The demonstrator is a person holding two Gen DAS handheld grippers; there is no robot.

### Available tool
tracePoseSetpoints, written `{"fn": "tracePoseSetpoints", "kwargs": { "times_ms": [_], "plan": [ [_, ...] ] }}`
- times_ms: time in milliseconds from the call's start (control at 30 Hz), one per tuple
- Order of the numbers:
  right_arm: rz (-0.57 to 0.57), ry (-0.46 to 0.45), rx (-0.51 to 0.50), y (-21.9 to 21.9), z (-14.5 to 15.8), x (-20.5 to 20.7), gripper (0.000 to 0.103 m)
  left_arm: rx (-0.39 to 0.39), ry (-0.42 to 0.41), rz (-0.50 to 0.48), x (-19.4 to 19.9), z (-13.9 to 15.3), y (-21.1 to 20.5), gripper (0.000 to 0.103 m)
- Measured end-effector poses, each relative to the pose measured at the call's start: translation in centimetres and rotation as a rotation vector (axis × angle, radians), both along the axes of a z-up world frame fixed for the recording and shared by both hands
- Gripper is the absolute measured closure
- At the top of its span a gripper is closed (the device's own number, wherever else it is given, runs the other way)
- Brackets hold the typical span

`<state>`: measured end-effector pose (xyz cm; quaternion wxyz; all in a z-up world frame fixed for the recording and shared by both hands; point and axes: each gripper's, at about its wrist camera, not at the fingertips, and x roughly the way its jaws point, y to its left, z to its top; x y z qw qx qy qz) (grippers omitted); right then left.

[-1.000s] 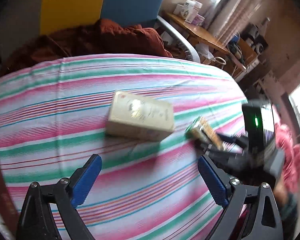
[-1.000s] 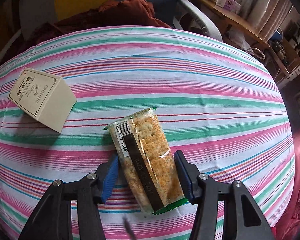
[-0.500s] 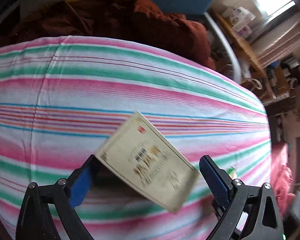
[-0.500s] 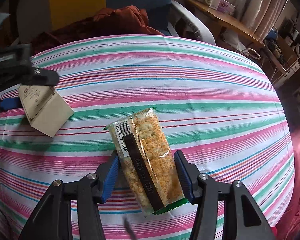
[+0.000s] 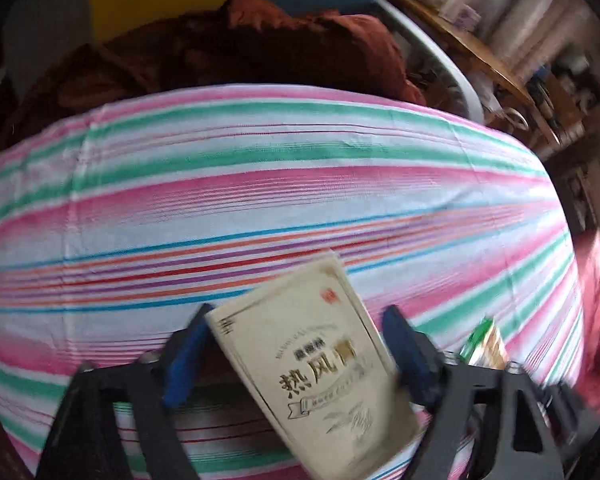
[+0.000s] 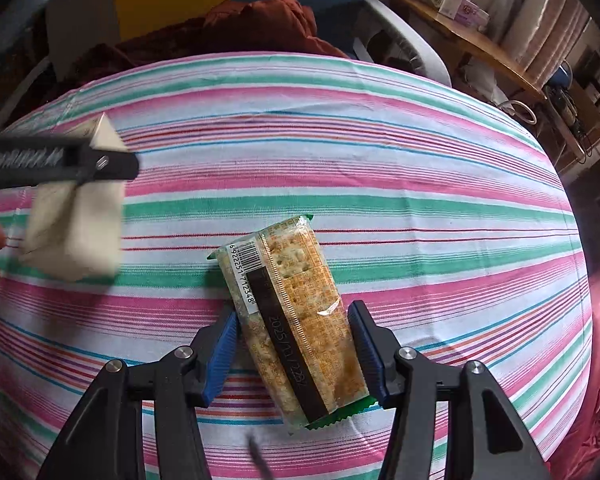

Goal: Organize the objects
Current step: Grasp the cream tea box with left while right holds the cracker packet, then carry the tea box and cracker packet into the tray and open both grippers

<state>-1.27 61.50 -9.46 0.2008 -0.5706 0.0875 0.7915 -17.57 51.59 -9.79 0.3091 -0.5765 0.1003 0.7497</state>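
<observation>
Gleaming cracker packet (image 6: 290,312), barcode uppermost

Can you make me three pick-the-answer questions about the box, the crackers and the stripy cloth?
1. Where is the cream cardboard box with dark printed characters?
A. between the left gripper's blue pads
B. on the wooden shelf
C. under the crackers

2. Which colour is missing from the striped tablecloth?
A. pink
B. green
C. black

3. How is the clear plastic packet of square crackers lying?
A. torn open
B. sealed, between the right gripper's blue pads
C. standing upright

Answers: 1 A, the pads flank it. 2 C, the stripes are pink, green, white, blue, red. 3 B, it is sealed and a pad sits on each side.
</observation>
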Motion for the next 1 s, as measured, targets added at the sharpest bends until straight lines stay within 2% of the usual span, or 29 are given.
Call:
{"fn": "tracePoseSetpoints", "kwargs": {
  "times_ms": [67,267,467,633,1000],
  "plan": [
    [0.026,0.01,-0.008,-0.4,0.0,-0.1,0.048,-0.006,0.036,-0.065,0.7,0.2,-1.3,0.051],
    [0.191,0.066,-0.053,-3.3,0.5,-0.7,0.048,-0.025,0.148,-0.183,5.5,0.2,-7.6,0.051],
    [0.276,0.021,-0.049,-5.4,-0.5,-1.1,0.048,-0.054,0.281,-0.243,12.1,0.0,-13.9,0.051],
    [0.275,0.023,-0.038,-5.7,-0.5,-1.1,0.048,-0.03,0.302,-0.223,13.7,-0.2,-15.0,0.051],
    [0.265,0.027,-0.04,-5.6,-1.0,-1.2,0.048,0.021,0.364,-0.211,13.8,-0.6,-14.6,0.049]
  ]
}}
